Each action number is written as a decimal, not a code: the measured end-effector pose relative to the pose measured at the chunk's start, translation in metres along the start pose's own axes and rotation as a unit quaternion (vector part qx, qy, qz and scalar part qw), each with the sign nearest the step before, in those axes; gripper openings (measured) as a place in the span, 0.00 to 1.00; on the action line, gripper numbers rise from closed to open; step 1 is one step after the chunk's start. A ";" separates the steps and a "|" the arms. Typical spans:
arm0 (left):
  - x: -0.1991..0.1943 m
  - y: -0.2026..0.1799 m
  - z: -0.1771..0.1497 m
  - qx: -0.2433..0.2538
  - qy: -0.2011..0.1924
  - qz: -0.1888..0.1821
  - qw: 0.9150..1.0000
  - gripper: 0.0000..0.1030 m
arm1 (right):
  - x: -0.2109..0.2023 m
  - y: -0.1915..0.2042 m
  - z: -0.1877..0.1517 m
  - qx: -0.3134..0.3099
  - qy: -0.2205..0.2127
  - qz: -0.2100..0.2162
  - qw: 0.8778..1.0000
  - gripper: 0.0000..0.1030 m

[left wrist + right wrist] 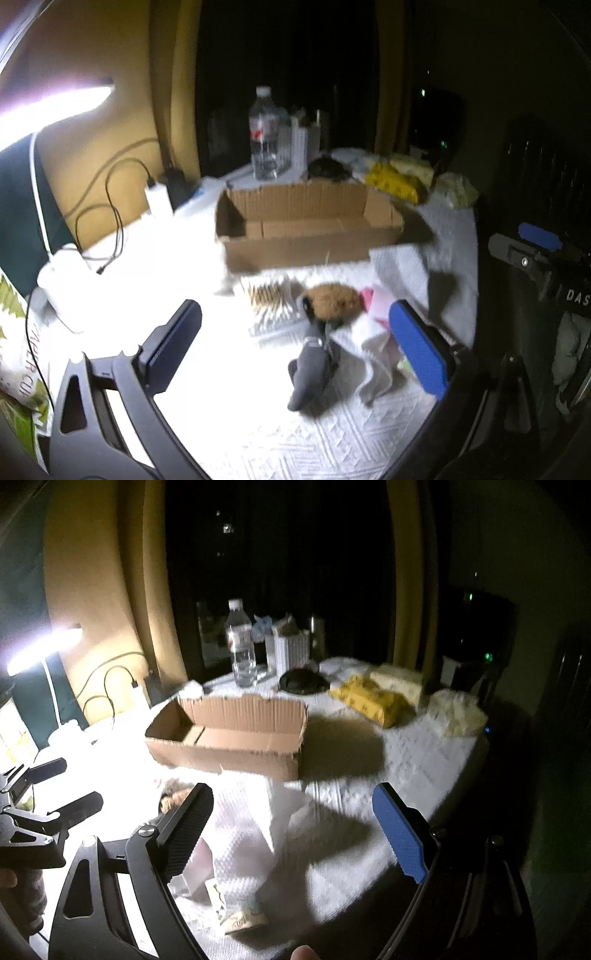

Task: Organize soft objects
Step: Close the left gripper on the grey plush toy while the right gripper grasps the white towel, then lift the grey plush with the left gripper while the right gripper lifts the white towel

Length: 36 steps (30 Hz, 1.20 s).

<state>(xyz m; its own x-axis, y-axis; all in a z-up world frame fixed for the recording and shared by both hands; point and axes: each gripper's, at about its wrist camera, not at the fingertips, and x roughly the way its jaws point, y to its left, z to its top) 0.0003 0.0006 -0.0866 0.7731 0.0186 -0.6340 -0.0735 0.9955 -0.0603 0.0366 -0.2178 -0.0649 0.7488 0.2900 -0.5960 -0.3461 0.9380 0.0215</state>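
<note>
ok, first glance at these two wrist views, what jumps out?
The open, empty cardboard box in the middle of the white-clothed table, lit hard by the desk lamp at the left. In front of it lies a small heap of soft things: a brown plush toy, a grey sock and a white cloth. Both grippers, left and right, hang open above the heap.

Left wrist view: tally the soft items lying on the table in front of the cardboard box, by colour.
Grey: 1, a grey sock
Brown: 1, a fuzzy brown plush
White: 1, a white cloth
Pink: 1, a pink piece, partly hidden
Total: 4
The cardboard box looks empty; blur may hide more.
</note>
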 end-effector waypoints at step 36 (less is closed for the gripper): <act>0.079 -0.004 -0.045 0.010 0.121 -0.033 0.992 0.31 | 0.109 0.005 -0.044 0.016 0.110 0.106 0.988 0.43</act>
<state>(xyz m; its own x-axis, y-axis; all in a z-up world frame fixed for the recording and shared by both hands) 0.0328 -0.0061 -0.1711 0.6011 -0.0677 -0.7963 -0.0127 0.9955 -0.0942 0.0910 -0.1898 -0.1653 0.5194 0.4364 -0.7347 -0.4620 0.8667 0.1883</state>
